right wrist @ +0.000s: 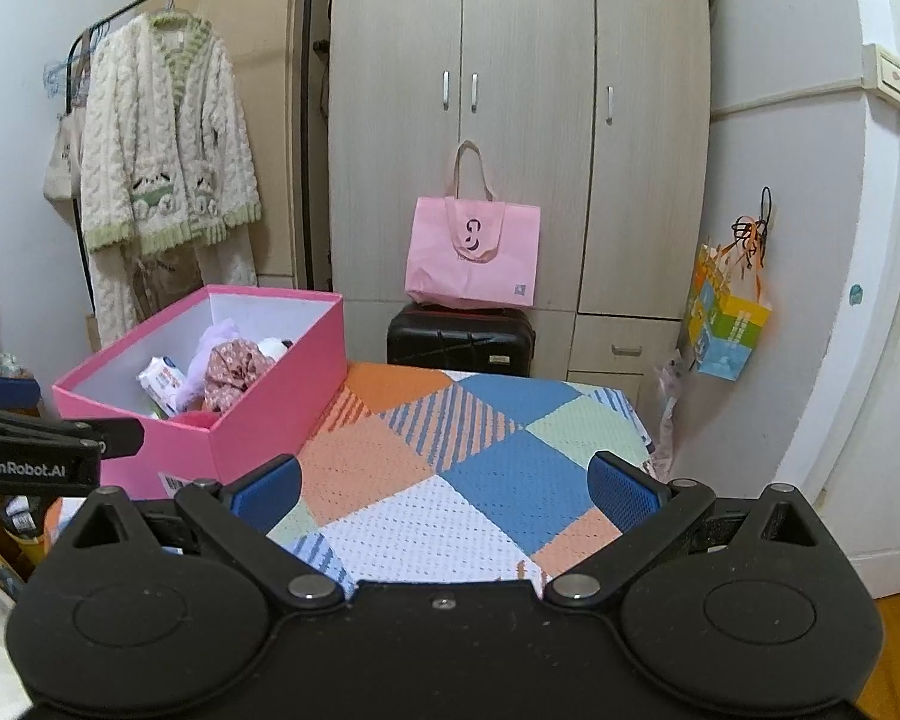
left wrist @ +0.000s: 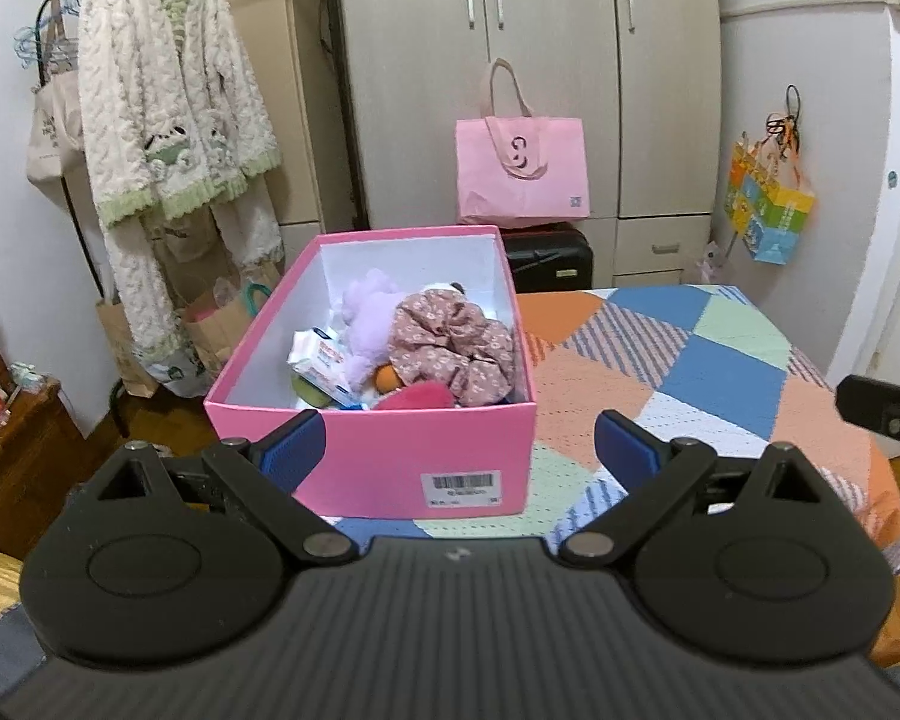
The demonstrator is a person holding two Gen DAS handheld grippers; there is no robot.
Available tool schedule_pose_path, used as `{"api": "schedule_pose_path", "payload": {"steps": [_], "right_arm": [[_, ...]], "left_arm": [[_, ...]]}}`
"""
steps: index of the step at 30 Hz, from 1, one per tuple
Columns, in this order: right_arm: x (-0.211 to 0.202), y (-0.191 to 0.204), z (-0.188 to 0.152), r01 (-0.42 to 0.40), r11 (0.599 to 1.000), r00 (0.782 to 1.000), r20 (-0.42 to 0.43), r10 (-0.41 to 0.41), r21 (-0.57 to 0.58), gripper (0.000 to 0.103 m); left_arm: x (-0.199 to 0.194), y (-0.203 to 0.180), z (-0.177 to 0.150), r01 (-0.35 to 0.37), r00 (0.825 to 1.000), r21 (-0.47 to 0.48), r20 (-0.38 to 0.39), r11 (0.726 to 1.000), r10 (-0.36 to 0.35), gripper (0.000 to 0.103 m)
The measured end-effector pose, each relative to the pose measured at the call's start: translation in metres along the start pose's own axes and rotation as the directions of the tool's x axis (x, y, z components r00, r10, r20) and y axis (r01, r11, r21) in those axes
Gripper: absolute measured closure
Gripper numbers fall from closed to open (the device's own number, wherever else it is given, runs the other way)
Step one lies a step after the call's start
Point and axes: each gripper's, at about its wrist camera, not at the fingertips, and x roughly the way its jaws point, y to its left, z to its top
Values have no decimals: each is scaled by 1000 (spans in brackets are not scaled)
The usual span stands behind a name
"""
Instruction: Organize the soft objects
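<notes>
Patchwork cloth covers the bench (right wrist: 480,468), where the pink box (left wrist: 390,450) of soft things sits at its left edge, so either spread, empty hand-held gripper, left (left wrist: 459,444) or right (right wrist: 444,489), could nudge it off.

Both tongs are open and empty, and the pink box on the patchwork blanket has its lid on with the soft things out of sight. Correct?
Not quite. The pink box has no lid; in the left wrist view a floral scrunchie and a lilac plush toy show inside. The rest holds: left tongs and right tongs are open and empty, and the box sits on the patchwork blanket.
</notes>
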Motion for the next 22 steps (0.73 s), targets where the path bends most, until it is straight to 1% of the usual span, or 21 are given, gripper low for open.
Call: {"api": "schedule_pose_path", "payload": {"steps": [4,11,16,22], "right_arm": [[1,1,-2,-6,1000,1000,2,6,2,0],[1,7,-4,24,999,1000,14,-23,-23,0],[3,1,-3,27,1000,1000,10,-27,-2,0],[7,-2,-2,34,999,999,-3,-34,11,0]], "left_arm": [[2,2,0,-7,1000,-5,9,1000,7,6],[3,4,-1,-8,1000,-2,18,1000,8,6],[2,4,-1,10,1000,-11,11,1000,-10,6],[2,4,-1,9,1000,-12,7,1000,-9,6]]}}
